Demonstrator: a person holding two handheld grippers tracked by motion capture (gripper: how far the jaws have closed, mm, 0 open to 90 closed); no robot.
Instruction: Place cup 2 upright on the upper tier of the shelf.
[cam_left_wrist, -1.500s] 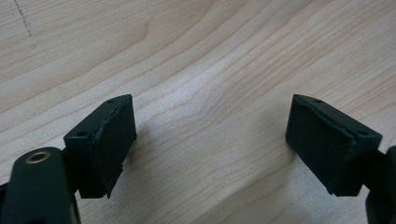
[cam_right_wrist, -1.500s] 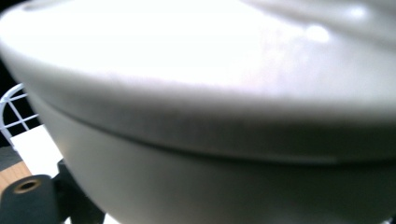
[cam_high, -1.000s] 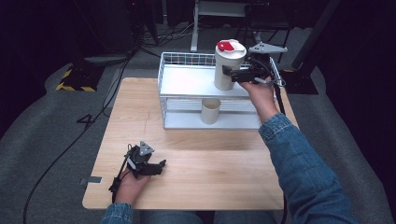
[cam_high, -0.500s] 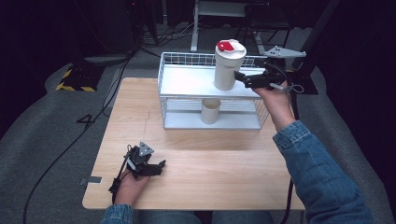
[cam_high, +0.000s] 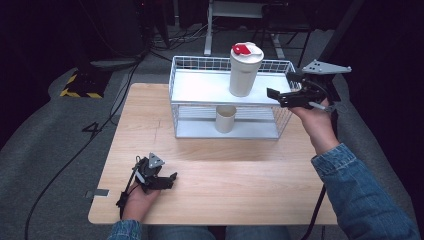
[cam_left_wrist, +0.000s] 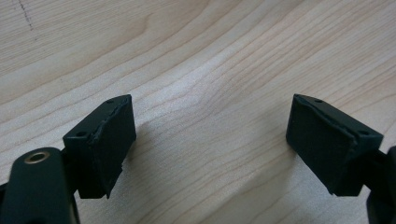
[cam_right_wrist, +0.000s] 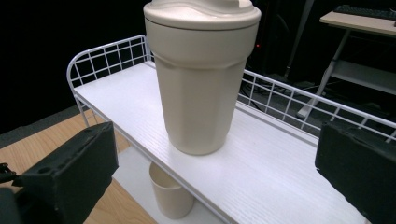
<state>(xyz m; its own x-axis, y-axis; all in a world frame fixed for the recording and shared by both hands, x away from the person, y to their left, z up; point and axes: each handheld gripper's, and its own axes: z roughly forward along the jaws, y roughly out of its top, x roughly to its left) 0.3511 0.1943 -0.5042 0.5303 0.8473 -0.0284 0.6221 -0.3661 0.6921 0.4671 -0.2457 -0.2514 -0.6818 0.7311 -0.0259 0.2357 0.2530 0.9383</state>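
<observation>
A cream tumbler (cam_high: 244, 70) with a red-tabbed lid stands upright on the top shelf of a white wire rack (cam_high: 185, 82). A small cream cup (cam_high: 225, 119) sits on the lower shelf beneath it. My right gripper (cam_high: 276, 97) hovers at the rack's right end, open, a short way right of the tumbler. In the right gripper view the tumbler (cam_right_wrist: 201, 79) stands ahead of the wide-apart jaws (cam_right_wrist: 215, 172), untouched, with the cup (cam_right_wrist: 170, 196) below. My left gripper (cam_high: 170, 181) rests low on the wooden table (cam_high: 240, 175) at front left, open, with bare wood between its jaws (cam_left_wrist: 210, 140).
The rack stands at the back of the table, its wire rim raised around the top shelf (cam_right_wrist: 261, 158). Dark floor with cables and a desk frame (cam_high: 240, 10) lie beyond. A sleeved forearm (cam_high: 360, 190) crosses the table's right edge.
My right gripper has drawn back to the right, away from the tumbler, which stays standing on the top shelf. The left gripper has not moved.
</observation>
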